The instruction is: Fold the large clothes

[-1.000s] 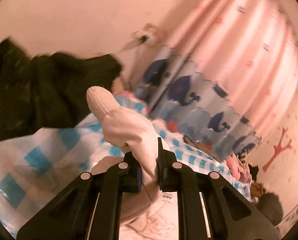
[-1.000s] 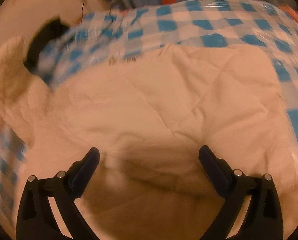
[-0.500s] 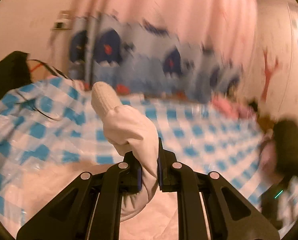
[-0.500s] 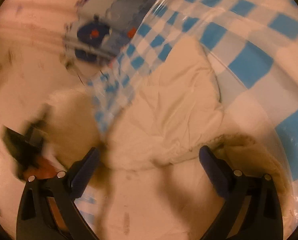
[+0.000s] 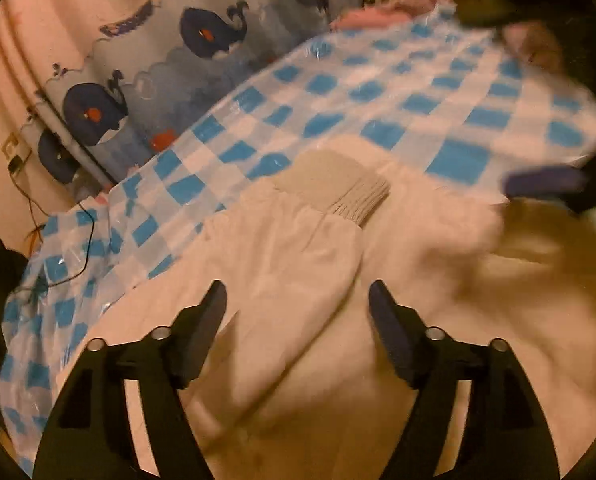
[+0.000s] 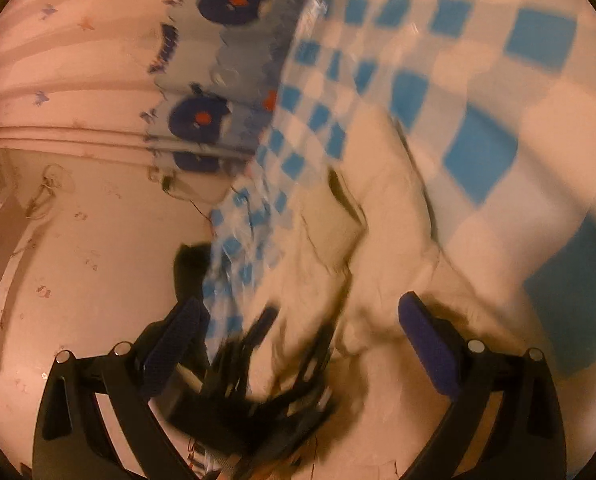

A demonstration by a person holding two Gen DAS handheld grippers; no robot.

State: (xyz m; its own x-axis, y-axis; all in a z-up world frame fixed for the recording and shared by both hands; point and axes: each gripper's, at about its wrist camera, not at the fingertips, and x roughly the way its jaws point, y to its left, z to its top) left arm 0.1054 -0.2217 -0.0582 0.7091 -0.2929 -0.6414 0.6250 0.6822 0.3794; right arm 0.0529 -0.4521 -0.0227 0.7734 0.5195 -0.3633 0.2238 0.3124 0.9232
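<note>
Sleeve (image 5: pixel 298 256) of the cream jacket (image 5: pixel 437 320) lies flat on the checked cloth (image 5: pixel 377 92), running from between the left gripper (image 5: pixel 298 308) toward its ribbed cuff (image 5: pixel 337 184), up and right. A second ago that gripper pinched it aloft; now it is opening, sleeve dropped. Right gripper (image 6: pixel 298 328) is spread wide, holding nothing, over the jacket's edge.

Left gripper (image 5: pixel 298 300) first: matte black plastic, two angular arms with cut-out slots, and a pair of round silver screw heads on each arm. Its fingers (image 5: pixel 389 336) are flat slabs, the inner faces showing dark navy blue. Over to the right gripper (image 6: pixel 298 320): same black frame, same silver screws, and its fingers (image 6: pixel 429 344) wear blue pads with a fine ribbed texture.
</note>
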